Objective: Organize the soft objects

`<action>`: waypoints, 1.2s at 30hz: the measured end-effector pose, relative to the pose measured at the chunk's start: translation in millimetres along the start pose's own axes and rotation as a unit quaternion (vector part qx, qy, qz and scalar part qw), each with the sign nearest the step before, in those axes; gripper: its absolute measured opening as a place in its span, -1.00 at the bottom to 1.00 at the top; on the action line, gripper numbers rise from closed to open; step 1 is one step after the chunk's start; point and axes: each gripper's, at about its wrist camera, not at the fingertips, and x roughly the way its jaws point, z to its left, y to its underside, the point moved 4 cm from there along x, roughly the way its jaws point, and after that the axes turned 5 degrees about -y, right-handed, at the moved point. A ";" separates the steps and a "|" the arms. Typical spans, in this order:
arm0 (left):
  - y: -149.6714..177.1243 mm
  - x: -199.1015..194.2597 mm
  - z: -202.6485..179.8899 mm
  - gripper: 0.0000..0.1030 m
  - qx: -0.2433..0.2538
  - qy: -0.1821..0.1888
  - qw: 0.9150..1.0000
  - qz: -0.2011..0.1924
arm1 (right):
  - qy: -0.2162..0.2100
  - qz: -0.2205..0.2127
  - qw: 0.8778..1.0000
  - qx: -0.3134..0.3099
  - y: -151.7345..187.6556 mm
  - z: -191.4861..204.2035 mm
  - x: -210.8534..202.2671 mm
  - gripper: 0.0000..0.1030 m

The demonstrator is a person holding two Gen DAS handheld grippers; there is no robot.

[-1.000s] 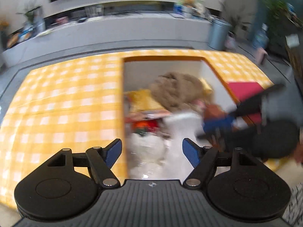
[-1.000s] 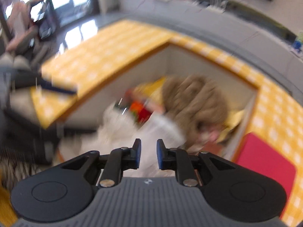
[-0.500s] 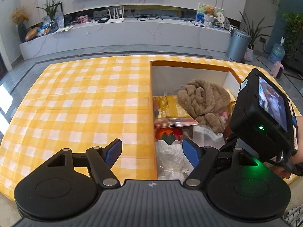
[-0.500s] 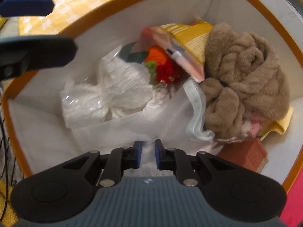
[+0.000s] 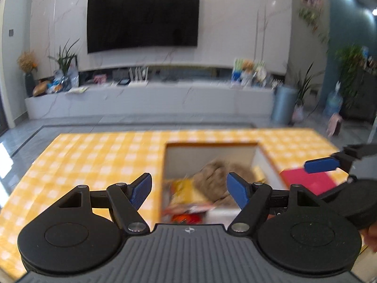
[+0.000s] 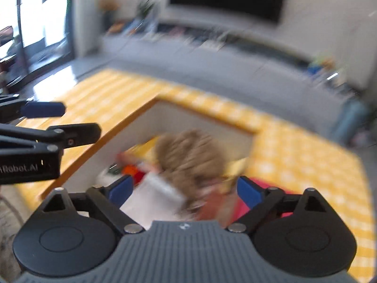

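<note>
Half a second earlier the right gripper [image 6: 185, 192] had been down inside the box [image 6: 146, 127] with its blue pads nearly together over the white bag [image 6: 153, 195]; now it had pulled back and up, its jaws spread wide and holding nothing. Over the same interval the left gripper [image 5: 189, 189] had lifted as well, its jaws equally wide and empty, with the television [image 5: 142, 20] at twelve o'clock. Both views were smeared by motion. The soft things lay in the box sunk into the yellow checked tablecloth [image 5: 94, 151]: the brown plush blanket [image 6: 188, 153] at twelve o'clock from the right gripper, the yellow packet [image 5: 186, 192] beside it, the white bag just ahead of the pads. A red mat [image 5: 306, 179] lay at two o'clock from the left gripper. Judging by the open, raised grippers, an item had probably just been let go, and the sorting looked close to finished.
</note>
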 end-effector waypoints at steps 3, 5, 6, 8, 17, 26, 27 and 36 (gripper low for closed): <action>-5.2 -7.3 -9.3 0.69 -0.003 0.014 0.999 -0.036 | 0.058 -0.058 0.997 0.001 7.5 -3.6 -23.2 0.95; -7.1 -9.9 -13.3 0.73 -0.006 0.015 0.998 -0.054 | 0.075 -0.082 0.994 0.018 8.2 -7.7 -30.0 0.95; -7.3 -10.4 -15.2 0.75 -0.004 0.015 0.998 -0.059 | 0.085 -0.097 0.991 0.033 12.4 -9.0 -33.7 0.95; -7.3 -10.6 -19.1 0.76 0.008 0.013 0.997 -0.070 | 0.086 -0.119 0.988 0.053 19.0 -11.2 -36.1 0.95; -1.2 -10.2 -31.1 0.91 0.023 -0.007 0.994 -0.107 | 0.056 -0.129 0.989 0.053 22.0 4.3 -38.0 0.95; 0.2 -8.4 -25.2 0.91 -0.030 -0.014 0.994 -0.105 | 0.066 -0.137 0.986 0.060 23.5 1.1 -38.0 0.95; 0.6 -8.1 -24.2 0.91 -0.031 -0.016 0.994 -0.105 | 0.064 -0.137 0.987 0.061 23.3 1.0 -38.2 0.95; 9.8 -0.7 -27.8 0.91 -0.015 -0.015 0.997 -0.074 | 0.068 -0.126 0.987 0.067 24.1 -1.8 -34.5 0.95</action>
